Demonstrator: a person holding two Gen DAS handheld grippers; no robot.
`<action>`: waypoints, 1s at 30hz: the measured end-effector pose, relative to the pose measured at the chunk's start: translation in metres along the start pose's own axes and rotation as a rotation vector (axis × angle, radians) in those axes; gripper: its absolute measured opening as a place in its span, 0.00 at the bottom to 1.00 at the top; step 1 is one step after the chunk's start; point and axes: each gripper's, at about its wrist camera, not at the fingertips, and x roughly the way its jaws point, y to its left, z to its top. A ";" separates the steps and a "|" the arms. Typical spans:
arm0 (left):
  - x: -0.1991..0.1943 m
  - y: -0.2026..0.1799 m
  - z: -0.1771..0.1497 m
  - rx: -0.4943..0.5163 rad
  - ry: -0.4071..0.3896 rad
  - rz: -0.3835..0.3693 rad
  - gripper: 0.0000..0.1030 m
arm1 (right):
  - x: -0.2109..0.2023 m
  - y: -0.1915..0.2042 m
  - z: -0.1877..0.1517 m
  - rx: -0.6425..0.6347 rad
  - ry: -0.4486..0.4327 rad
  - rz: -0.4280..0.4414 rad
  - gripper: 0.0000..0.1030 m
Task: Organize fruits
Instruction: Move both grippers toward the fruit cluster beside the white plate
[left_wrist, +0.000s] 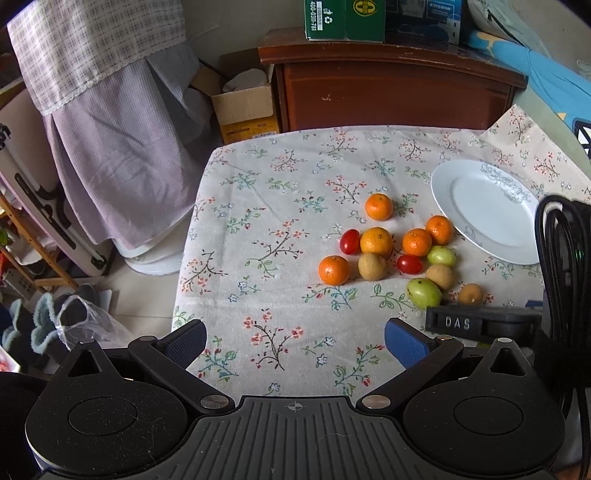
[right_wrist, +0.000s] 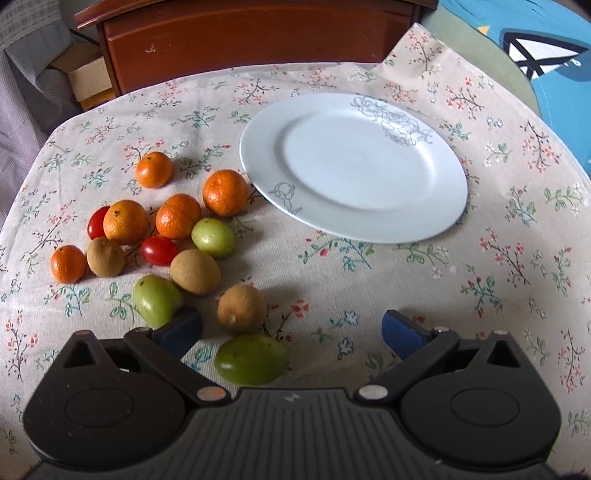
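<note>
A heap of small fruit lies on the flowered tablecloth (right_wrist: 480, 258): several tangerines (right_wrist: 224, 192), two cherry tomatoes (right_wrist: 159, 250), brown round fruits (right_wrist: 241, 308) and green ones (right_wrist: 251, 359). To its right sits an empty white plate (right_wrist: 354, 166), which is the white plate (left_wrist: 484, 210) in the left wrist view. My right gripper (right_wrist: 291, 330) hovers open just above the nearest green fruit, which lies between its blue pads. My left gripper (left_wrist: 295, 341) is open over bare cloth, well short of the tangerines (left_wrist: 333, 270).
A brown wooden cabinet (left_wrist: 388, 92) stands behind the table, with a cardboard box (left_wrist: 245, 107) beside it. Cloth-covered furniture (left_wrist: 110, 129) and floor clutter lie off the table's left edge. The other gripper's black body and cable (left_wrist: 554, 277) fill the right of the left wrist view.
</note>
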 end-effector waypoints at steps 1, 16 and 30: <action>-0.001 0.000 0.000 0.002 0.000 0.001 1.00 | -0.001 -0.001 -0.002 0.006 0.001 0.004 1.00; 0.004 0.006 0.003 -0.031 0.046 -0.024 1.00 | 0.000 0.007 0.005 -0.050 0.096 0.034 1.00; 0.016 0.010 0.009 -0.045 0.068 -0.016 1.00 | 0.000 0.007 0.007 -0.095 0.053 0.045 0.99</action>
